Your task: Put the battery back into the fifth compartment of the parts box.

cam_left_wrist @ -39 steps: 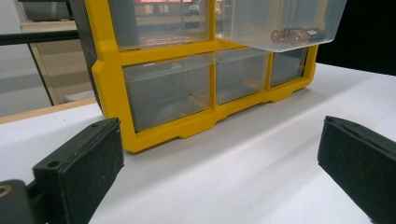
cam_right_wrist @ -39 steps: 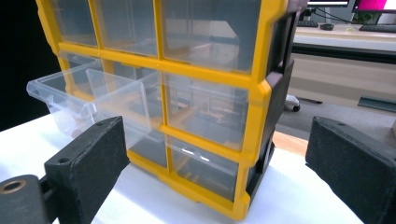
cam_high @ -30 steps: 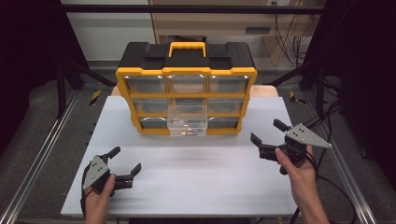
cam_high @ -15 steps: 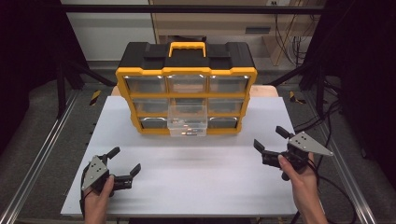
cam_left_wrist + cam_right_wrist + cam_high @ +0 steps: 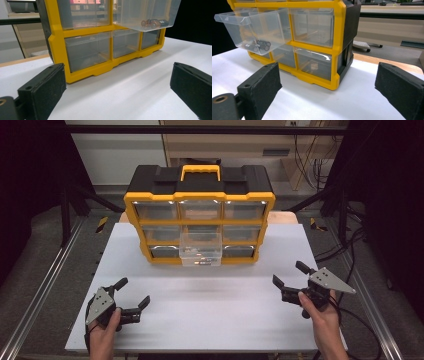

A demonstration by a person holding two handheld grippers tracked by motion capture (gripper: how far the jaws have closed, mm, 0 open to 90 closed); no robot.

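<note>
The clear drawer (image 5: 200, 249) stands pulled out from the middle column of the yellow and black organizer (image 5: 199, 202), in its middle row, jutting toward the person over the white table (image 5: 210, 305). In the left gripper view a few small batteries (image 5: 152, 23) lie at the drawer's front bottom edge; the right gripper view shows them (image 5: 260, 45) as dark cylinders in the same low corner. The organizer sits at the 12 o'clock end of the table, its orange handle (image 5: 200, 170) on top and its other drawers shut. The left claw (image 5: 131, 295) rests at about 7 o'clock on the table, held in a hand (image 5: 104, 336), jaws spread wide and holding nothing. The right claw (image 5: 290, 274) is at about 4 o'clock, also wide and empty, well apart from the drawer.
</note>
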